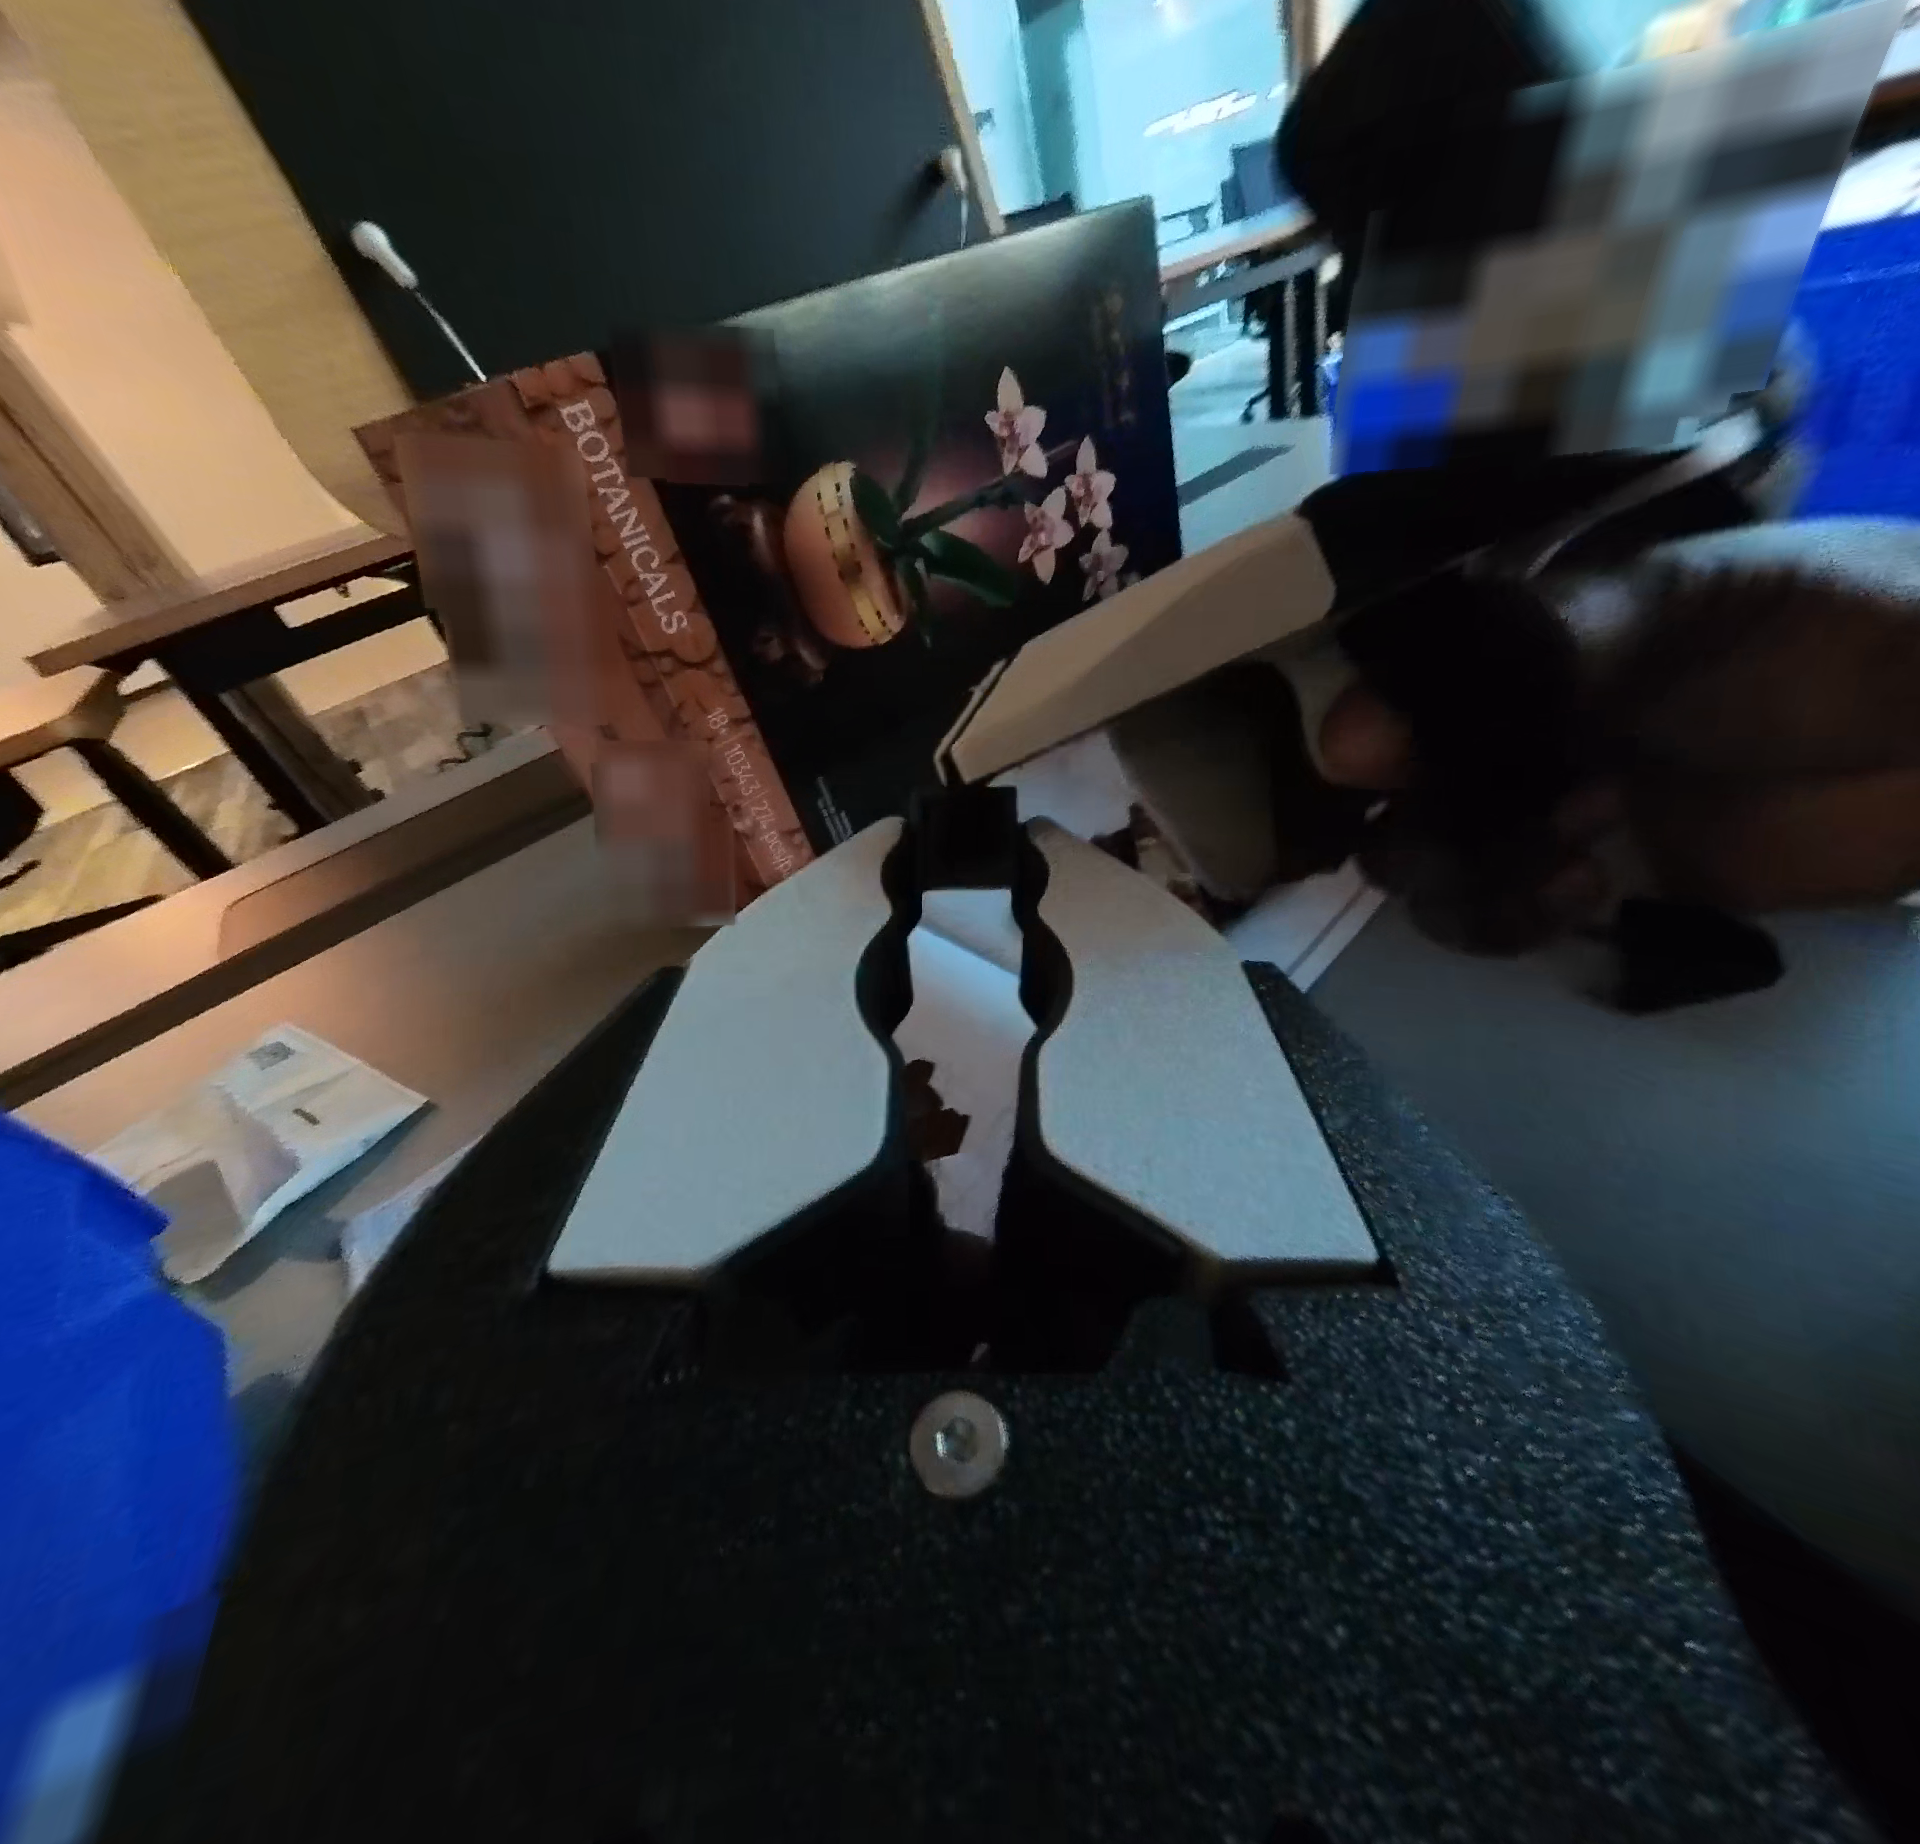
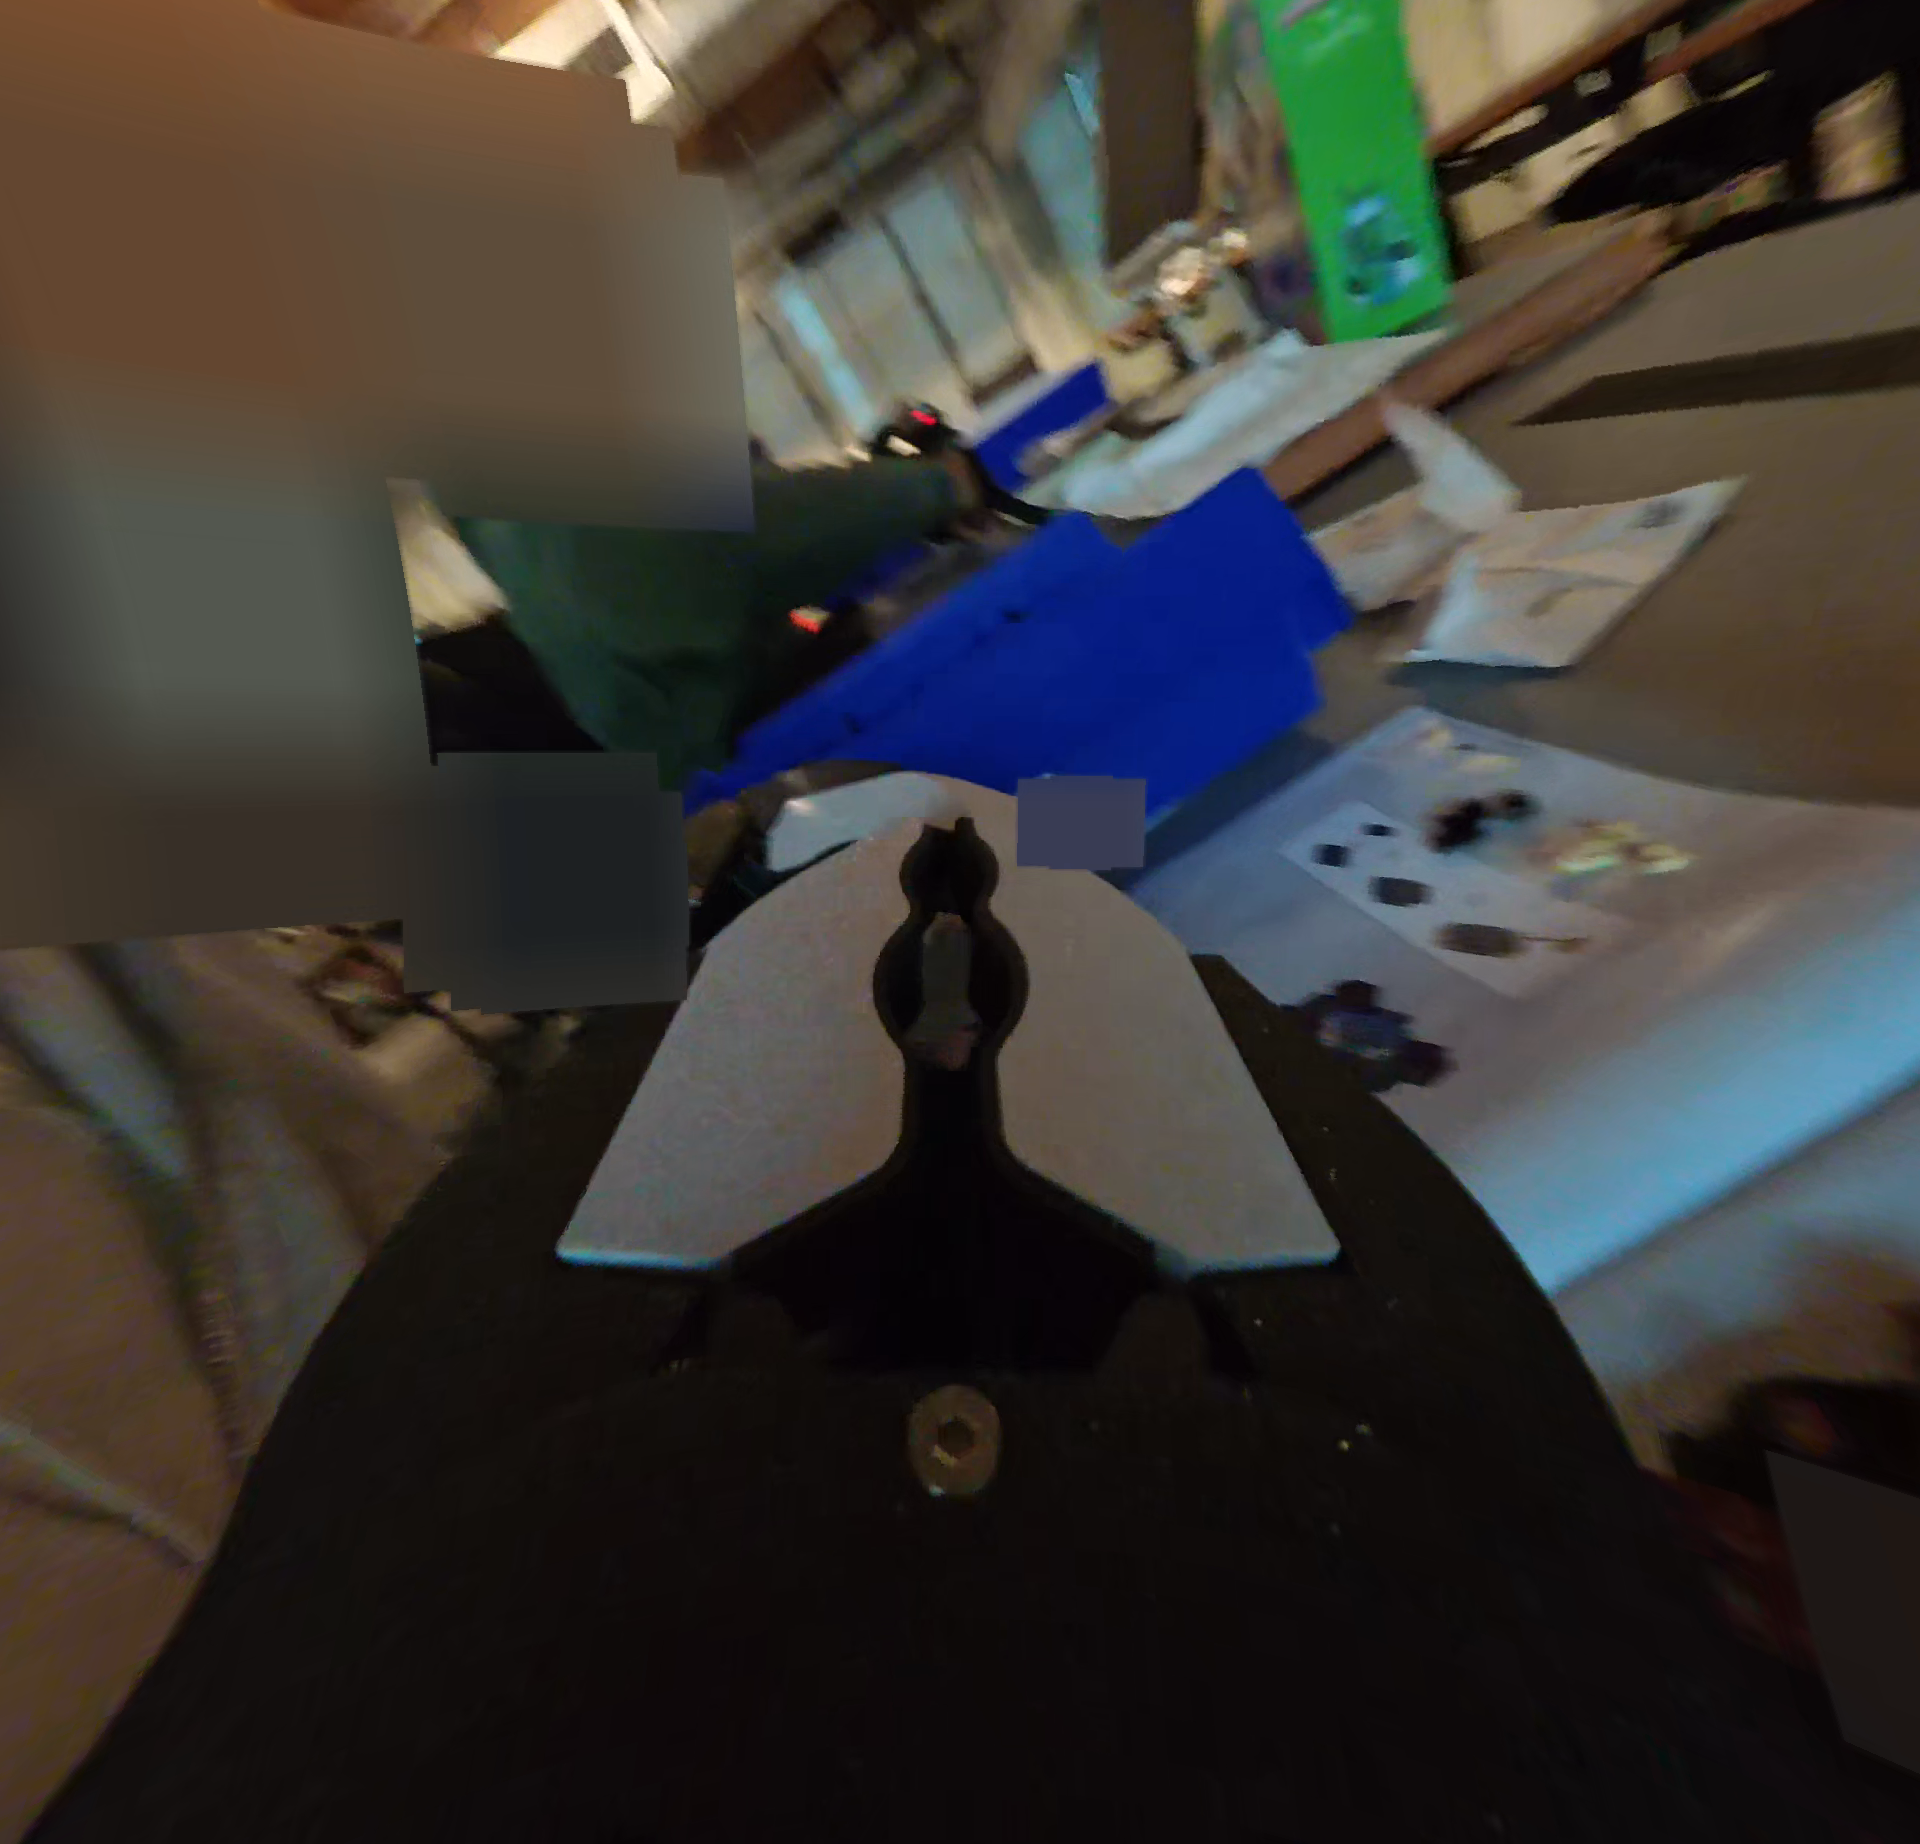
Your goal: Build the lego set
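In the left wrist view my left gripper point(image 1: 961, 849) is shut on a small black brick point(image 1: 961, 826), and both pads press its sides just above the table. My right gripper point(image 1: 951, 764) comes in from the right with its fingers together. Its tip touches the top edge of the black brick. In the right wrist view my right gripper point(image 2: 956, 840) is shut, with nothing visible between its pads. A pale finger of the left gripper point(image 2: 831, 818) shows just beyond it. A dark box with an orchid picture point(image 1: 935, 464) stands right behind the brick.
An opened white paper bag point(image 1: 270, 1119) lies at the left on the grey table point(image 1: 416, 963). A blue sleeve point(image 2: 1039, 672) is close by. A sheet with small dark pieces point(image 2: 1455, 890), more paper bags point(image 2: 1538, 579) and a green box point(image 2: 1351, 132) lie to the right. The tips of both grippers are at nearly the same place.
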`<state>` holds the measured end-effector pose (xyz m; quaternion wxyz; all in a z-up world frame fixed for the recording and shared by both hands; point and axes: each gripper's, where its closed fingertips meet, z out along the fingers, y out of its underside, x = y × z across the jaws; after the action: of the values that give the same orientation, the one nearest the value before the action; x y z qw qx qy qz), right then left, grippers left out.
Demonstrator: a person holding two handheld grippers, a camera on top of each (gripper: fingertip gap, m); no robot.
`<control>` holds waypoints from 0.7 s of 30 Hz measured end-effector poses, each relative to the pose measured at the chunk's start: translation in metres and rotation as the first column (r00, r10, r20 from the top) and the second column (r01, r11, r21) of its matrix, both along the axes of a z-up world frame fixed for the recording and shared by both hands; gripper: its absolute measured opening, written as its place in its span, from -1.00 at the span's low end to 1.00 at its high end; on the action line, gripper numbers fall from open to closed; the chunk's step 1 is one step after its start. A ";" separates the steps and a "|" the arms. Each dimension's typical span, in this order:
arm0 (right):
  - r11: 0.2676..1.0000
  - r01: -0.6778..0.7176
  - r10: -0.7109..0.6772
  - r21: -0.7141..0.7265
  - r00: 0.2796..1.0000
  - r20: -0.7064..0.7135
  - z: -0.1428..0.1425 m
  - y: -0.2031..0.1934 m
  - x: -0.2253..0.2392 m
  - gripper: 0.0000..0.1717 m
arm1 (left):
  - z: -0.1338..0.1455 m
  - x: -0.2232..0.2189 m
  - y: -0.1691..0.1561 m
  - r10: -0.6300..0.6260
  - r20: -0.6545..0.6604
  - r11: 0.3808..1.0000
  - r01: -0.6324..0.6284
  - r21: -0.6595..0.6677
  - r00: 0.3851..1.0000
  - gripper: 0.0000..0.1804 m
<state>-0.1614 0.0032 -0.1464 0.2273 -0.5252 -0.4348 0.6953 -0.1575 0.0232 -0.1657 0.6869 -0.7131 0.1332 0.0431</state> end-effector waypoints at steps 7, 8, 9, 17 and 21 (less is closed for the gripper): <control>0.912 -0.321 0.262 -0.253 0.934 -0.243 0.036 -0.019 0.016 -1.00 | -0.002 0.002 -0.001 -0.058 0.050 0.998 0.059 -0.019 0.997 -0.82; 0.914 -0.305 0.262 -0.268 0.947 -0.183 0.031 -0.019 0.010 -1.00 | -0.004 0.004 0.000 -0.068 0.038 0.997 0.070 -0.037 0.997 -0.82; 0.942 -0.264 0.247 -0.206 0.964 -0.103 0.020 -0.016 0.006 -1.00 | -0.003 0.006 0.000 -0.068 0.015 0.997 0.069 -0.027 0.998 -0.82; 0.979 -0.195 0.197 -0.063 0.980 0.039 0.004 0.004 0.017 -0.93 | -0.002 0.011 -0.003 -0.081 -0.032 0.997 0.081 -0.003 0.996 -0.82; 0.982 -0.188 0.186 0.015 0.978 0.100 -0.005 -0.003 0.013 -0.89 | -0.002 0.012 -0.004 -0.071 -0.057 0.997 0.072 0.005 0.996 -0.82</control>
<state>-0.1489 0.0001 -0.1518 0.1458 -0.5127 -0.5015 0.6815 -0.1457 0.0193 -0.1675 0.6866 -0.7039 0.1779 0.0391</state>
